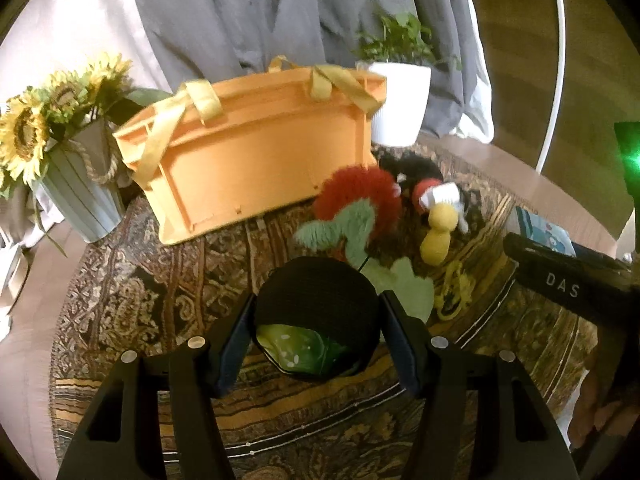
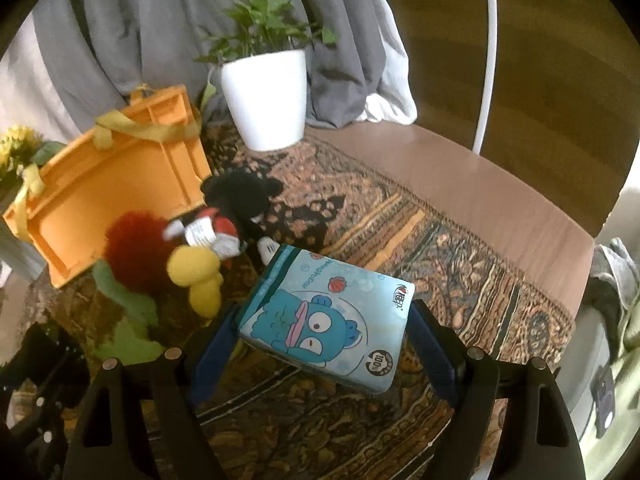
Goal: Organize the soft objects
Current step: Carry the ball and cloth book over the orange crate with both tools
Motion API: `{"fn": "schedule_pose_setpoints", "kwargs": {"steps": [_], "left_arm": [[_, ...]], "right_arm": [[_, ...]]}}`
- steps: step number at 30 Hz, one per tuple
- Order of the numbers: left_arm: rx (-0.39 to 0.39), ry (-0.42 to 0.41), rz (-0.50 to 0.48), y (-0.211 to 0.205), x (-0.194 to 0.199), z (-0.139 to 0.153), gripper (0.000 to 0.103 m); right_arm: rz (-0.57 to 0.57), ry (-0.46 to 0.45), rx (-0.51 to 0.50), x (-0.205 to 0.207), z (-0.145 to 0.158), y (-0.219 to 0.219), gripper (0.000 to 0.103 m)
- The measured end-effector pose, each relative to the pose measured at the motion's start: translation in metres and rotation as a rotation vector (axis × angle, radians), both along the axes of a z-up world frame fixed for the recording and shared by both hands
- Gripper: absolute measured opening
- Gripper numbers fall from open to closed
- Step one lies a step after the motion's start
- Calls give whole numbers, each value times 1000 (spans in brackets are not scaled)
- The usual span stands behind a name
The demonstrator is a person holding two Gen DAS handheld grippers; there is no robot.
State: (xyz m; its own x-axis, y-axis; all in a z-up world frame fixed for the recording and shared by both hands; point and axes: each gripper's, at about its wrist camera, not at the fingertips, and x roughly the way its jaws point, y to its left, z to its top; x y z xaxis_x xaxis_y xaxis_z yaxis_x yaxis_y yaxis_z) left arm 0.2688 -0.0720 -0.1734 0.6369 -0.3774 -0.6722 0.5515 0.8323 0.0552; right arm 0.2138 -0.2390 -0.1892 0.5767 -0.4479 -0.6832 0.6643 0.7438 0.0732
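Observation:
My left gripper [image 1: 316,316] is shut on a round black pouch with a green lining [image 1: 320,312], held above the patterned rug [image 1: 160,300]. My right gripper [image 2: 320,328] is shut on a blue cartoon tissue pack [image 2: 328,320], also above the rug. An orange basket with yellow handles [image 1: 256,152] lies tipped toward me at the back; it also shows in the right wrist view [image 2: 112,184]. In front of it lies a pile of soft toys: a red fluffy toy with green leaves [image 1: 356,204], a black plush with yellow feet [image 1: 436,216], seen again in the right view [image 2: 236,196].
A white pot with a green plant [image 1: 400,100] stands right of the basket. A pale vase of sunflowers [image 1: 76,184] stands at its left. Grey curtains [image 1: 240,12] hang behind. A white hoop stand [image 2: 486,60] rises at right. The rug's fringe meets bare floor [image 2: 460,184].

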Motion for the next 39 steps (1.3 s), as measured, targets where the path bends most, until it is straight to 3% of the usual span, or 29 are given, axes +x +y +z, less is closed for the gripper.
{"fn": "schedule_pose_setpoints", "kwargs": {"steps": [39], "left_arm": [[-157,-289,209,27,14,134,61]], "right_arm": [[278,-280,-177,41,139,38,84]]}}
